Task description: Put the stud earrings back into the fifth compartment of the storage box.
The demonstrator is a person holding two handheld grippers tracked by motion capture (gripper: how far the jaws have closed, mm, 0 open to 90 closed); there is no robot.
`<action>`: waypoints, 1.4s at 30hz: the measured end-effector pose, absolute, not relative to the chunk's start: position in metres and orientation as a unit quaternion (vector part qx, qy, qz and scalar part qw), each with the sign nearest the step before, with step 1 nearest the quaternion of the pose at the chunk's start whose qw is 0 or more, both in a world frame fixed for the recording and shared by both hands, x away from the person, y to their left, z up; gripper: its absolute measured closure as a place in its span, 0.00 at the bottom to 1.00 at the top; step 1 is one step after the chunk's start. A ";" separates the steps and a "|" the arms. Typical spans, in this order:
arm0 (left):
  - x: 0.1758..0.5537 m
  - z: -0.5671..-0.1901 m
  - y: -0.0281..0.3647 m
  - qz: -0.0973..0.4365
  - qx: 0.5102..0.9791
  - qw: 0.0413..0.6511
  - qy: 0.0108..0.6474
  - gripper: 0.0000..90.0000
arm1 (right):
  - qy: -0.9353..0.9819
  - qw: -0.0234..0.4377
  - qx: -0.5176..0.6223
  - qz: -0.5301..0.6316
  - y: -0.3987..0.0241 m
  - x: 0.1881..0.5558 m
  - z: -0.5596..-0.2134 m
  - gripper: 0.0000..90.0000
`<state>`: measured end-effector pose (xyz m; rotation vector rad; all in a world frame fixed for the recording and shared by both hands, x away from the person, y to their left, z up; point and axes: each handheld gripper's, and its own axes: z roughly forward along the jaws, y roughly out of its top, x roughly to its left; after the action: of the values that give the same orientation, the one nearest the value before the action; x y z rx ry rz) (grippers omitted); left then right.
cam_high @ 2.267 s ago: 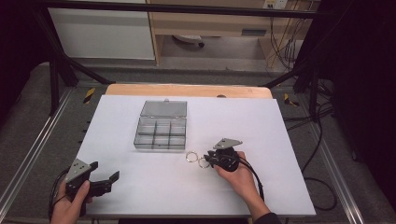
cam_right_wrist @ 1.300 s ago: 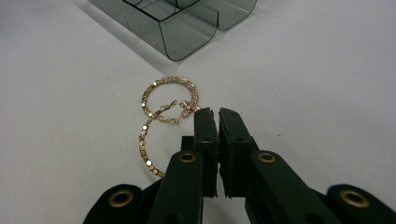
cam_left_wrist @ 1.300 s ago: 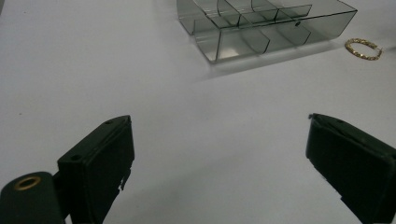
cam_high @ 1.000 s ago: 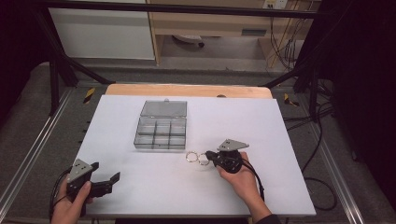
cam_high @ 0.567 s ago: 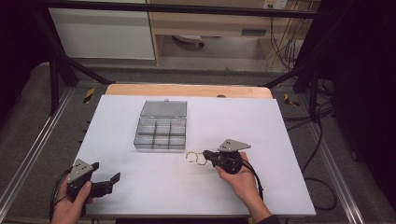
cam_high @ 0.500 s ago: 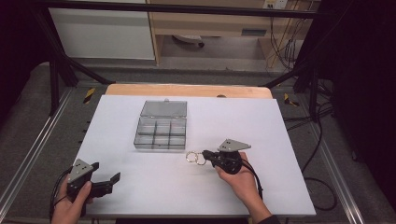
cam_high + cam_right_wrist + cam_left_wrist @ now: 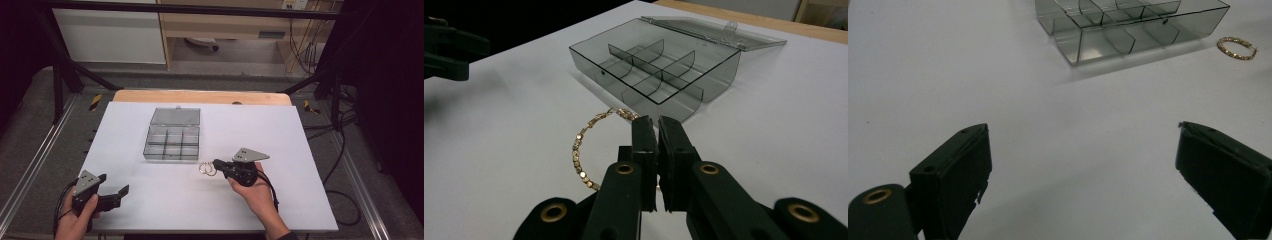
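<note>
The left gripper (image 7: 114,193) is resting low at the near left, jaws standing wide apart, while the right gripper (image 7: 218,164) is pointing leftward with its jaws pressed together

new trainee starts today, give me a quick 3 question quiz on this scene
1. True or false: the lid of the clear compartment box stands open.
2. Which gripper has its jaws closed on the gold bracelet? A) left gripper B) right gripper C) both
3. Fill in: the left gripper has its jaws ____, with bare table between them.

Key
1. True: the lid lies folded back behind the box, and the compartments look empty.
2. B: the right gripper is shut on the bracelet, next to the near side of the box.
3. Open: it is held near the table's front left corner, away from the box.
</note>
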<state>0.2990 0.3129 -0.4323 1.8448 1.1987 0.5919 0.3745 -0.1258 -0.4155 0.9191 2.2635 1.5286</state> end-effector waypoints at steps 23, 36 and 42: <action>0.298 -0.433 0.309 0.234 0.742 0.416 0.470 0.09 | 0.792 0.138 0.297 0.515 -0.081 0.414 -0.382 0.96; 0.299 -0.434 0.309 0.230 0.744 0.413 0.473 0.09 | 0.796 0.132 0.306 0.506 -0.056 0.440 -0.367 0.96; 0.299 -0.434 0.310 0.231 0.743 0.412 0.473 0.09 | 0.800 0.134 0.304 0.499 -0.046 0.450 -0.363 0.96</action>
<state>0.2992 0.3103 -0.4341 1.8698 1.1908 0.5808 0.4497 -0.0458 -0.3629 0.8821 2.3203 1.4459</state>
